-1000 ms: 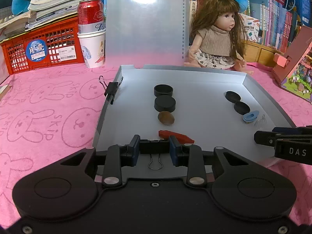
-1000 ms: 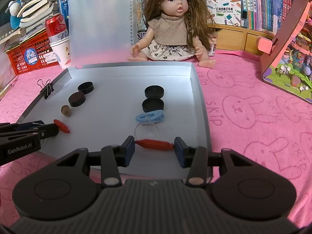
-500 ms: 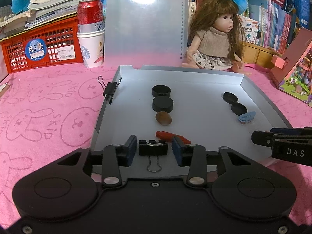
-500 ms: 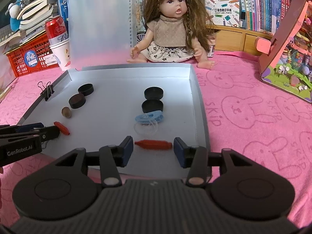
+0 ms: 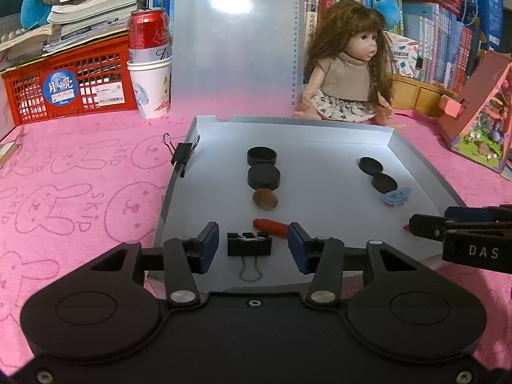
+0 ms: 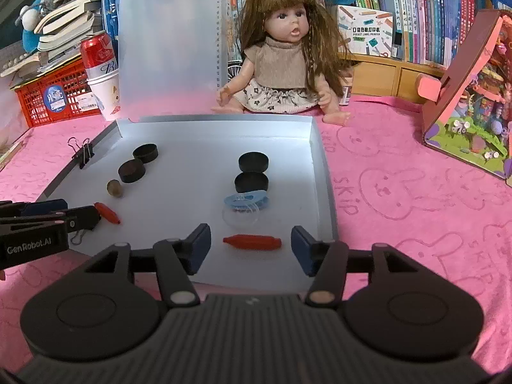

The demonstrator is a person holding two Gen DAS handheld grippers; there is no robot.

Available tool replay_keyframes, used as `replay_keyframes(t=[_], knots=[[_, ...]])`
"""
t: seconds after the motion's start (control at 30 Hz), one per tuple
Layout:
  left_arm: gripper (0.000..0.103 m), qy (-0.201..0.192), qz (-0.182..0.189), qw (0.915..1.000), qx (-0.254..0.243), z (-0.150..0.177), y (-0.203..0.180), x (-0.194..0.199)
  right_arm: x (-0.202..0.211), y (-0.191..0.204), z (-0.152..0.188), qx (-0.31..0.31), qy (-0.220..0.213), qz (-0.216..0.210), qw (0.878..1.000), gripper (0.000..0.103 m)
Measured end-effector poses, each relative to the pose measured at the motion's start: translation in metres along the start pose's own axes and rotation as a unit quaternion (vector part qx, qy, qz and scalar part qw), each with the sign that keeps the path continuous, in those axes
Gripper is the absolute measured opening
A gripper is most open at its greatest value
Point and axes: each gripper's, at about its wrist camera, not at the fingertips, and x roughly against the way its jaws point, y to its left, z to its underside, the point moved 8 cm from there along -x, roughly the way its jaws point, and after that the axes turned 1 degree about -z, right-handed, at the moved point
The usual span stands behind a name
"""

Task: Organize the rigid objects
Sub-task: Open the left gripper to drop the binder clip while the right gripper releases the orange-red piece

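A grey tray [image 5: 320, 172] lies on the pink cloth. My left gripper [image 5: 252, 246] is at its near edge, jaws opening. A black binder clip [image 5: 249, 243] sits on that edge between the pads, touching neither. Beyond it lie a red crayon-like piece [image 5: 272, 226], a brown nut [image 5: 265, 199] and two black caps [image 5: 264, 176]. My right gripper [image 6: 251, 248] is also opening, and a second red piece [image 6: 252, 242] lies loose on the tray [image 6: 192, 172] between its fingers. Further in are a blue clip [image 6: 246, 201], a clear ring [image 6: 240, 216] and two black caps [image 6: 251, 181].
Another binder clip [image 5: 182, 156] grips the tray's left rim. A doll [image 6: 281, 67] sits behind the tray beside an upright translucent sheet [image 5: 233, 48]. A red crate [image 5: 67, 89] and a can in a paper cup [image 5: 148, 73] stand back left, a cardboard toy house [image 6: 470, 96] at the right.
Both grippers' jaws have widened. The left one let go of the binder clip and the right one let go of the red piece. Neither hand has shifted much.
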Motion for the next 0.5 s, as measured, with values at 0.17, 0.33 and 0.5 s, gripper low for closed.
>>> replay_keyframes(t=[0.17, 0.33, 0.5], knots=[[0.049, -0.006, 0.007, 0.9999, -0.012, 0.003, -0.005, 0.010, 0.010, 0.001, 0.001, 0.010, -0.011, -0.002, 1.000, 0.073], [0.051, -0.011, 0.013, 0.9996, -0.020, 0.006, -0.009, 0.021, 0.019, 0.005, 0.003, 0.022, -0.017, -0.008, 1.000, 0.074], [0.054, -0.011, 0.022, 0.9994, -0.022, 0.011, -0.011, 0.033, 0.030, 0.010, 0.007, 0.039, -0.027, -0.017, 0.999, 0.075]])
